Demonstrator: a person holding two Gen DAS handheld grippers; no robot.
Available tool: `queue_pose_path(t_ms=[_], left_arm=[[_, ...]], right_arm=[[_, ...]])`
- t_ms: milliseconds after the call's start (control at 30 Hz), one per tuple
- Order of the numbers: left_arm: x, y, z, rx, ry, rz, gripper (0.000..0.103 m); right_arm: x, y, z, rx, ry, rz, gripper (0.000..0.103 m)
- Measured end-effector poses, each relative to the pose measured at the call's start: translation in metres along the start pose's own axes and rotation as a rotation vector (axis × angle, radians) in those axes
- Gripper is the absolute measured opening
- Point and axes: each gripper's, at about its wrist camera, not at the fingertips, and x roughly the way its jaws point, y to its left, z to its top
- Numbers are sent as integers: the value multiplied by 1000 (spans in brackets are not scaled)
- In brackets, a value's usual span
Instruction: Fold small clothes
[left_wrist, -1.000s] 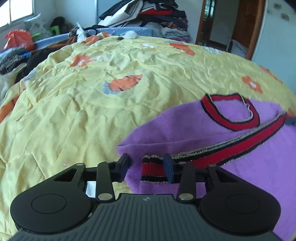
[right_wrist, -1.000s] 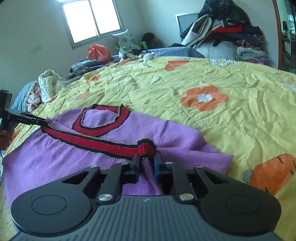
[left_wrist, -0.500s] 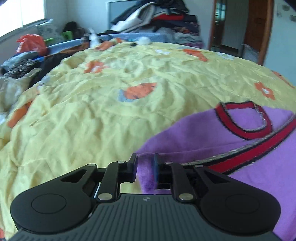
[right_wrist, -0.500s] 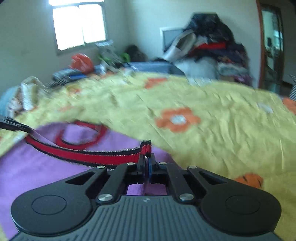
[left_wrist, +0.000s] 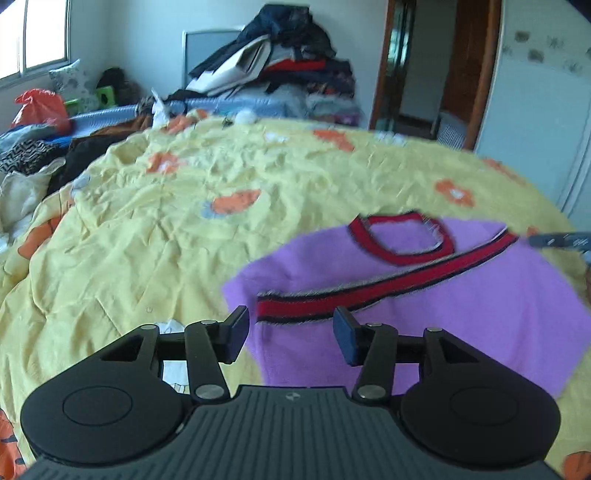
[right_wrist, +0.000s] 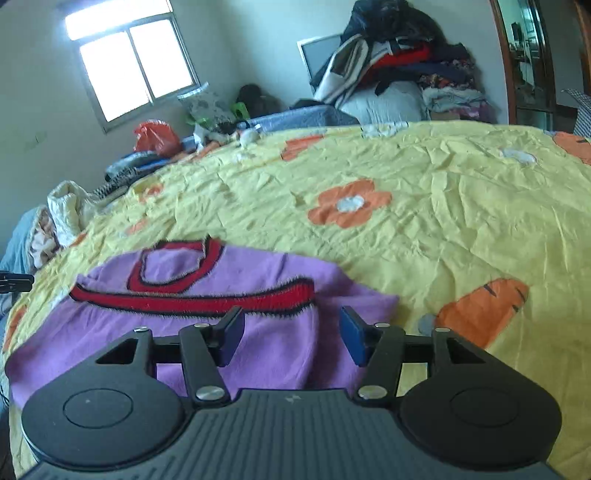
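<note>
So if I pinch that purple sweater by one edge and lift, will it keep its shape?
Probably not. The purple sweater lies limp on the bedspread, following its wrinkles, so it should droop and unfold. Its fuzzy knit and red trim suggest good grip, and it likely weighs little.

I see a purple knit top (left_wrist: 424, 306) with a red band (left_wrist: 369, 293) edged in black across it, and the neckline (left_wrist: 400, 236) trimmed in the same red and black. It lies on a yellow bedspread (left_wrist: 166, 240) printed with orange flowers with white centres — one shows plainly in the right wrist view (right_wrist: 349, 206). My left hand-held gripper (left_wrist: 290, 328) is black with dark blue pads; the right hand-held gripper (right_wrist: 291, 334) matches it. By the window sits an orange-red plastic bag (right_wrist: 157, 136) — glossy.
</note>
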Motion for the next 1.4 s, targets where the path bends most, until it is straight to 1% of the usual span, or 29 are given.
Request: queue_pose_path(t_ms=[67, 100, 133, 200, 267, 333, 400, 467, 533, 567, 600, 667, 700, 733, 767, 800, 867, 900, 933, 967, 1000, 1067, 1133, 1200, 1267, 1333, 1367, 1400], left_arm=[[18, 4, 1, -16, 35, -4, 51], [27, 6, 0, -15, 55, -2, 51], [32, 6, -1, -11, 61, 11, 50], [40, 5, -1, 16, 67, 0, 49], [47, 2, 0, 41, 72, 24, 49], [54, 1, 2, 49, 77, 0, 49], [62, -2, 4, 64, 84, 14, 49], [71, 0, 5, 57, 102, 7, 49], [80, 4, 5, 31, 117, -11, 49], [82, 6, 5, 9, 118, -21, 47], [83, 9, 5, -13, 117, -38, 43], [83, 17, 6, -66, 111, -80, 22], [83, 21, 6, -90, 112, -101, 18], [83, 24, 6, -113, 109, -117, 12], [83, 28, 6, -134, 101, -127, 9], [81, 29, 6, -144, 88, -133, 8], [75, 25, 8, -125, 50, -130, 8], [72, 21, 10, -107, 37, -119, 8], [70, 17, 11, -88, 29, -110, 8], [69, 12, 13, -61, 20, -98, 7], [67, 6, 14, -29, 10, -77, 7], [63, -5, 16, 47, -17, -31, 7], [59, -15, 18, 119, -56, 24, 8], [59, -21, 21, 167, -90, 82, 8], [68, -23, 25, 191, -82, 110, 8], [87, -23, 26, 199, -37, 130, 9], [99, -21, 23, 212, -8, 152, 10], [109, -19, 20, 215, 19, 181, 10]], right_arm=[[5, -1, -1, 23, 3, 35, 57], [5, 0, -2, 25, 6, 31, 57], [6, 1, -4, 22, 11, 27, 57], [6, 3, -7, 10, 16, 33, 57], [4, 4, -11, 6, 17, 25, 57], [2, 2, -14, 14, 13, 41, 57], [2, 0, -16, 12, 16, 37, 57], [2, -2, -16, 17, 14, 38, 56], [2, -4, -16, 25, 14, 42, 56], [2, -4, -15, 27, 11, 45, 56], [1, -4, -15, 26, 10, 44, 56], [2, -4, -14, 21, 13, 44, 57], [2, -4, -13, 18, 13, 43, 57], [3, -3, -12, 16, 15, 39, 57], [4, -2, -11, 10, 20, 38, 57], [4, -1, -10, 4, 16, 36, 57], [7, 1, -7, -9, 8, 37, 57], [11, 2, -6, -14, 20, 30, 57], [17, 3, -5, -19, 40, 32, 54], [20, 5, -5, -30, 53, 38, 25], [21, 10, -5, -45, 61, 24, 9], [8, 22, -5, -93, 5, 19, 7], [-7, 31, -2, -109, -46, 17, 6], [-18, 40, 1, -139, -84, 3, 6], [-22, 48, 5, -179, -104, -40, 6], [-13, 46, 9, -170, -92, -79, 6], [-1, 41, 11, -154, -64, -107, 6], [14, 35, 10, -131, -6, -141, 6]])
